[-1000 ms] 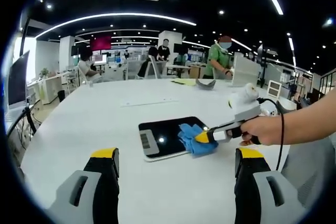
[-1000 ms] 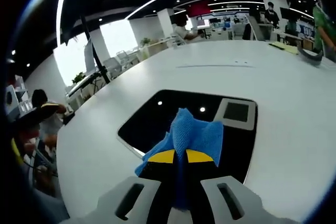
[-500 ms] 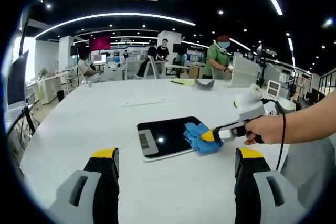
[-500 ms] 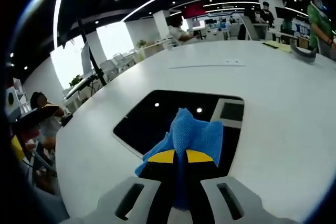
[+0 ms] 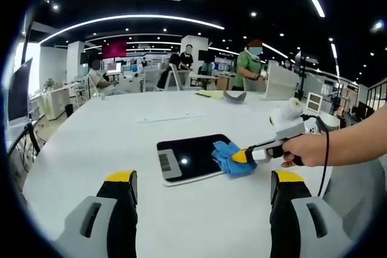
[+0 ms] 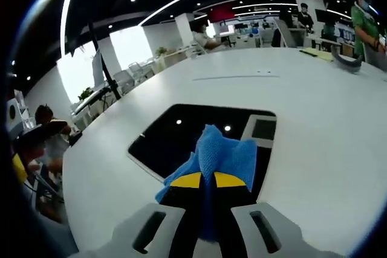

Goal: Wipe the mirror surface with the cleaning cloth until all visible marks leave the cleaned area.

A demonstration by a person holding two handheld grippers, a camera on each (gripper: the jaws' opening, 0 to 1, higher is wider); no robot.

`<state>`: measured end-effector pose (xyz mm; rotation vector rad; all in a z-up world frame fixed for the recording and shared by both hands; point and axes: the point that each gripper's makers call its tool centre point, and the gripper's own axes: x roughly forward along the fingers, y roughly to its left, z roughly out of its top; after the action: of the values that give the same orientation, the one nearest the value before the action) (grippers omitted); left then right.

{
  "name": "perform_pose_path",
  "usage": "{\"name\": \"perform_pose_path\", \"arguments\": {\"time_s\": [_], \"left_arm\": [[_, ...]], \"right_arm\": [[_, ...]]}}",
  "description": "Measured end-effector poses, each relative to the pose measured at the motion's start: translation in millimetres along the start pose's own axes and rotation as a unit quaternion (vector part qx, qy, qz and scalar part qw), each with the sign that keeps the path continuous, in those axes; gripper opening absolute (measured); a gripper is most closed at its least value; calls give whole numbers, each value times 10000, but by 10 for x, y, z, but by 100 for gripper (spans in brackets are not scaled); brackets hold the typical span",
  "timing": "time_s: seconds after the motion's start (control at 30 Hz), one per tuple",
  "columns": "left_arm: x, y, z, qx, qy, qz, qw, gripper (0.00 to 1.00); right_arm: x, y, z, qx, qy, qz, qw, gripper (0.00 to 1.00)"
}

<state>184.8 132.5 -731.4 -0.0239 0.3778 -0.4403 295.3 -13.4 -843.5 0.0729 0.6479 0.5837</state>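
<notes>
- Blue cloth point(image 6: 221, 156) was seen pinched between the pressed-together jaws of the right gripper point(image 6: 204, 180), the fabric bunched ahead of the yellow tips.
- In the left gripper view, that cloth point(image 5: 228, 158) was pressed on the near right edge of the mirror point(image 5: 187, 158), with the right gripper point(image 5: 240, 156) held by a hand point(image 5: 304, 150) that reached in from the right.
- The mirror was laid flat on the white table point(image 5: 109, 131); a pale panel with a dark patch sat at its left end, and ceiling lights were reflected in the dark glass.
- The left gripper point(image 5: 202, 180) was held low at the near edge of the table, well apart from the mirror, its jaws spread wide and empty.
- No marks could be made out on the uncovered glass in either view; smudges may have been too faint to be told at this size.
- Wiping was judged to be under way and not finished: only the right edge was under the cloth, so the middle and left of the surface point(image 6: 181, 137) were probably left to be passed over and checked.
- Mirror, cloth and both grippers were kept within the workspace.
</notes>
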Motion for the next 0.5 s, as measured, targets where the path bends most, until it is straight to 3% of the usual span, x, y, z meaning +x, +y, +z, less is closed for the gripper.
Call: {"name": "perform_pose_path", "arguments": {"time_s": [0.5], "left_arm": [[-15,10,-6,3,7,35,10000,91]], "right_arm": [[1,3,3,37,21,-15,10000,1]]}}
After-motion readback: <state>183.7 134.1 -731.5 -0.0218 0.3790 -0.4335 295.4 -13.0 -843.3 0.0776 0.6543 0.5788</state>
